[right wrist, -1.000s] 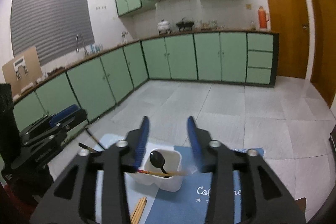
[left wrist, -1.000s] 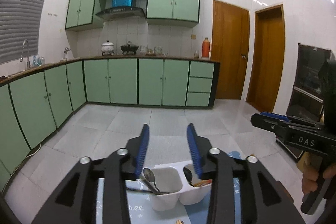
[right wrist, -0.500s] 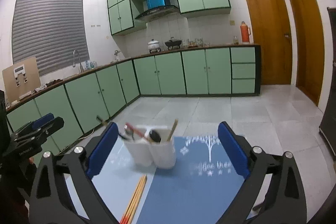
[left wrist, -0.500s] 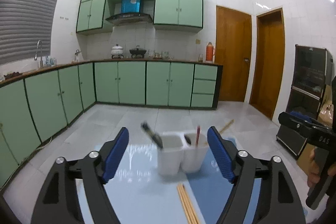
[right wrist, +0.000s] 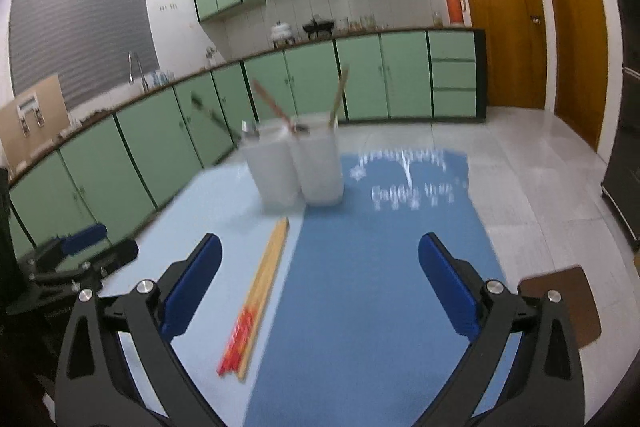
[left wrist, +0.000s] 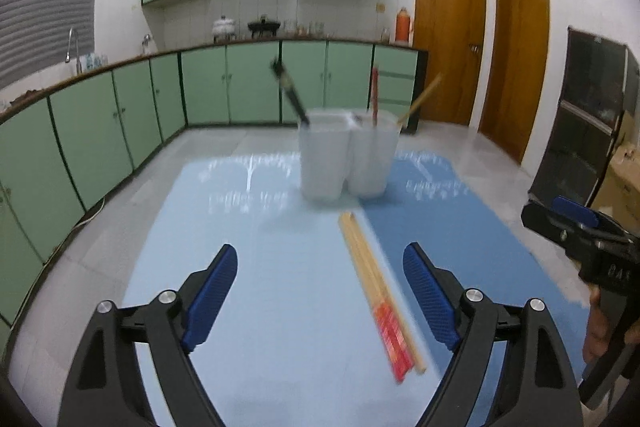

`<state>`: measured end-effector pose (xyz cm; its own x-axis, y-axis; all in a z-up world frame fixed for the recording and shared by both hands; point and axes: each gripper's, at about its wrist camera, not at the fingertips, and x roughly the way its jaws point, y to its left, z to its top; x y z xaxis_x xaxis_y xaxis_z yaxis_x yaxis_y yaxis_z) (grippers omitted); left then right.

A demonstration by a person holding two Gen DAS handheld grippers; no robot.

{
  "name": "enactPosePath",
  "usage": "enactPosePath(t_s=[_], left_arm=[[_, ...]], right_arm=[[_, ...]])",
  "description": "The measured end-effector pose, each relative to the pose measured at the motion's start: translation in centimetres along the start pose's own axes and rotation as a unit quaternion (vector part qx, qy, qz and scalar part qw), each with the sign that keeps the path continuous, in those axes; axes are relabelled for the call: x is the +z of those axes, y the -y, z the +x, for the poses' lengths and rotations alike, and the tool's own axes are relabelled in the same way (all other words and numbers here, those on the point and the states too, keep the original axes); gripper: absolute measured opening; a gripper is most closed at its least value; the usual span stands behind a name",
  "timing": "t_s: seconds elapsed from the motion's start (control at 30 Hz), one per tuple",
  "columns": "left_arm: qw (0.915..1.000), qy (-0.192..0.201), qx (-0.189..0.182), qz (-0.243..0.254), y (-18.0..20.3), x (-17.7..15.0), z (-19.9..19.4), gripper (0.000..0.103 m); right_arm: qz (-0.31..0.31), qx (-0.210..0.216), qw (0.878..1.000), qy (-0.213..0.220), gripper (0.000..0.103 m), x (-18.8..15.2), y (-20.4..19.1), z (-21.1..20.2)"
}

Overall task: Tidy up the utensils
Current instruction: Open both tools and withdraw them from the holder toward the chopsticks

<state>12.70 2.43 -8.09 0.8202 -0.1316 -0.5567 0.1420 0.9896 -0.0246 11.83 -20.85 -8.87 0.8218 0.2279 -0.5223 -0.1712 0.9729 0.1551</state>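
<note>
— Both grippers have pulled back and spread since a second ago: then they sat narrow right over the holder, now the left gripper [left wrist: 320, 291] and right gripper [right wrist: 320, 283] hang well short of it, jaws wide apart and holding nothing.

— Where's the work left?

— On the blue mat [left wrist: 260, 307]. A bundle of chopsticks [left wrist: 376, 291] lies flat, near the white two-cup holder [left wrist: 344, 157] but not touching it, pale wood with red ends toward the cameras. From the right wrist the same chopsticks [right wrist: 260, 291] lie just left of centre, closer to the left blue pad than the right.

— And the holder [right wrist: 296, 163]?

— Upright, already carrying a dark handle [left wrist: 290, 95], a red-ended stick [left wrist: 375, 95] and a pale stick [left wrist: 420, 99]. Motion blur hides finer detail.

— How would those chopsticks handle?

— My guess: light, stiff, thin, and smooth enough to roll or fan apart on that glossy mat. Lying flat, they leave little height to get fingers under.

— So where to grab?

— Probably across the bundle near mid-length, jaws square to the sticks, so all pinch together and the ends balance. A grip at the red tips would likely let the far ends droop and splay.
</note>
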Motion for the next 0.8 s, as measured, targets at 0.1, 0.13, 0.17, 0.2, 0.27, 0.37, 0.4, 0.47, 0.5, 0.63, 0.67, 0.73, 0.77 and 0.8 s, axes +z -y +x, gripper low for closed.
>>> enactPosePath(t_s=[0.1,0.13,0.17,0.2,0.27,0.37,0.4,0.47,0.5,0.63,0.67,0.73,0.77,0.8], left_arm=[[0.9998,-0.021,0.006,-0.003,-0.4,-1.8,0.5,0.083],[0.9996,-0.028,0.008,-0.003,-0.5,-2.5,0.7,0.083],[0.9994,-0.034,0.009,-0.004,-0.6,-3.0,0.9,0.083],[0.9992,-0.038,0.01,-0.005,-0.6,-3.6,0.9,0.083],[0.9987,-0.049,0.012,-0.006,-0.7,-4.4,1.2,0.083],[0.9978,-0.065,0.012,-0.006,-0.6,-5.7,1.5,0.083],[0.9974,-0.071,0.012,-0.006,-0.7,-6.1,1.6,0.083],[0.9964,-0.084,0.012,-0.006,-0.9,-6.8,1.9,0.083],[0.996,-0.088,0.013,-0.006,-1.0,-7.1,2.0,0.083],[0.9947,-0.1,0.018,-0.012,-1.6,-7.9,2.1,0.083],[0.9944,-0.102,0.019,-0.015,-1.9,-8.1,2.1,0.083],[0.9942,-0.104,0.021,-0.019,-2.2,-8.3,2.0,0.083],[0.9941,-0.104,0.022,-0.02,-2.4,-8.3,1.9,0.083],[0.9941,-0.104,0.022,-0.021,-2.6,-8.4,1.8,0.083]], right_arm=[[-0.003,-0.008,1.0,-0.017,0.096,-2.5,-0.6,0.6],[-0.003,-0.01,1.0,-0.022,0.096,-3.2,-0.8,0.8],[-0.002,-0.01,1.0,-0.027,0.096,-3.9,-1.0,1.0],[-0.001,-0.009,0.999,-0.031,0.096,-4.3,-1.2,1.1],[-0.002,-0.008,0.999,-0.04,0.096,-5.4,-1.8,1.4],[-0.01,-0.008,0.999,-0.051,0.096,-6.4,-2.7,1.9],[-0.014,-0.007,0.998,-0.055,0.095,-6.8,-3.1,2.0],[-0.02,-0.005,0.998,-0.063,0.095,-7.3,-3.7,2.2],[-0.025,-0.004,0.997,-0.069,0.095,-7.7,-4.2,2.4],[-0.046,0.002,0.994,-0.094,0.079,-9.0,-5.4,3.1],[-0.049,0.002,0.994,-0.1,0.077,-9.3,-5.7,3.4],[-0.048,0.002,0.993,-0.105,0.075,-9.5,-6.0,3.5],[-0.05,0.001,0.993,-0.109,0.072,-9.6,-6.2,3.7],[-0.054,-0.001,0.992,-0.112,0.068,-9.6,-6.4,3.8]])
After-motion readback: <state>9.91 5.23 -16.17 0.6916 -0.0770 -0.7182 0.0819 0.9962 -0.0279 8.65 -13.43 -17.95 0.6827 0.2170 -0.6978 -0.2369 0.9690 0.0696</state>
